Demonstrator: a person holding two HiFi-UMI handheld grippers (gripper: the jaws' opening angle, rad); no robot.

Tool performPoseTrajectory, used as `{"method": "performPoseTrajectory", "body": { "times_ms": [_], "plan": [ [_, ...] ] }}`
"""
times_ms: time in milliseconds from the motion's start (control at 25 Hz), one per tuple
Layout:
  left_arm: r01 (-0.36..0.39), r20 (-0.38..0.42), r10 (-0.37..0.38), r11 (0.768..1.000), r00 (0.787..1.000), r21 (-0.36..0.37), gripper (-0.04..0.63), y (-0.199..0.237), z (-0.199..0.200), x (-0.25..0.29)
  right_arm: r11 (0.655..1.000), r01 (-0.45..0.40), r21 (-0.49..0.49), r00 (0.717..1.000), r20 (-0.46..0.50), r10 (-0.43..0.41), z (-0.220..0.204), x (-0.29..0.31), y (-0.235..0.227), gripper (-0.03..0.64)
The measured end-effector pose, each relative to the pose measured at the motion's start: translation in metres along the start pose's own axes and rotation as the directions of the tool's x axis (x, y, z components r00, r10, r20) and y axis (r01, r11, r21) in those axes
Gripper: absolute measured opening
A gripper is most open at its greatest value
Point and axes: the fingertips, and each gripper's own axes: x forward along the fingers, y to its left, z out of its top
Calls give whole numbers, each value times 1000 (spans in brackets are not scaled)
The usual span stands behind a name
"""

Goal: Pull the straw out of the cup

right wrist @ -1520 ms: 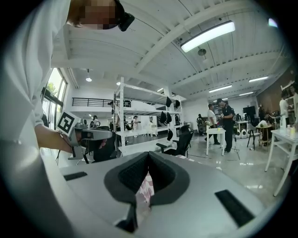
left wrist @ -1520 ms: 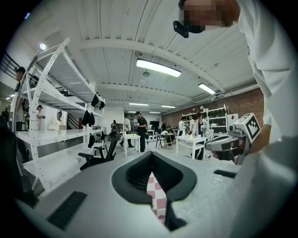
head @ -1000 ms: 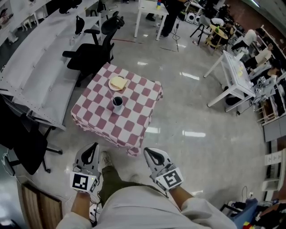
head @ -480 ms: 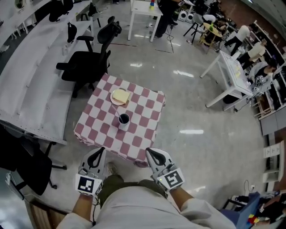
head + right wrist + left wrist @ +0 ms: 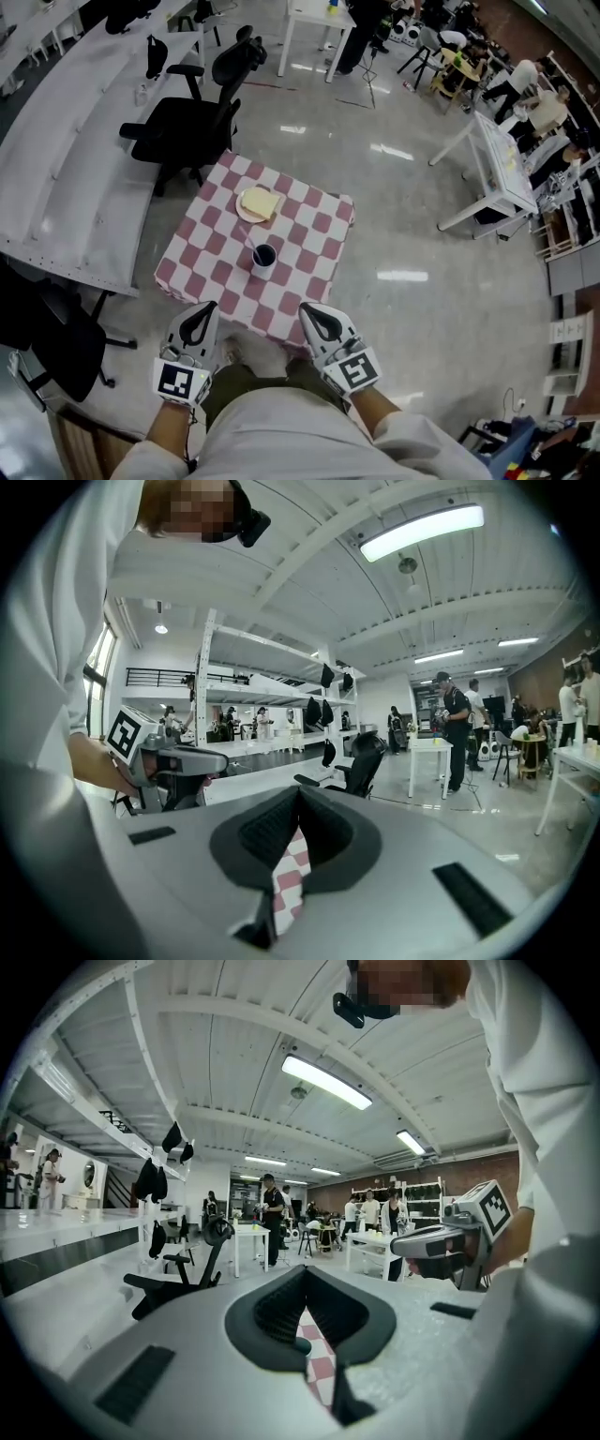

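A small table under a red-and-white checkered cloth [image 5: 206,267] stands just ahead of me in the head view. On it sits a dark cup [image 5: 264,258] with a pink straw [image 5: 251,241] leaning out to the left. My left gripper [image 5: 204,308] and right gripper [image 5: 306,311] hover side by side at the table's near edge, short of the cup, both shut and empty. The left gripper view shows its jaws [image 5: 305,1272] closed to a point, with cloth [image 5: 321,1365] below. In the right gripper view the jaws [image 5: 298,791] also meet over the cloth [image 5: 291,874].
A plate with bread [image 5: 257,203] lies behind the cup. A black office chair [image 5: 183,127] stands past the table, a long white bench [image 5: 66,178] runs along the left, and another dark chair [image 5: 47,333] sits near left. White tables [image 5: 492,155] and people fill the far right.
The table has drawn closer to me. Both grippers have moved forward together to its near edge, still shut.
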Motion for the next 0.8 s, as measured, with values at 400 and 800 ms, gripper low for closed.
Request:
{"method": "performPoseTrajectory", "body": {
  "times_ms": [400,800],
  "plan": [
    [-105,-15,105,994,994,-28,4,-26,1,25,992,-129,7,992,-5,129,-7,1,-43,37],
    [-149,-23,149,988,989,-28,4,-35,2,34,977,-213,-19,977,12,214,-4,7,-58,150]
  ]
}}
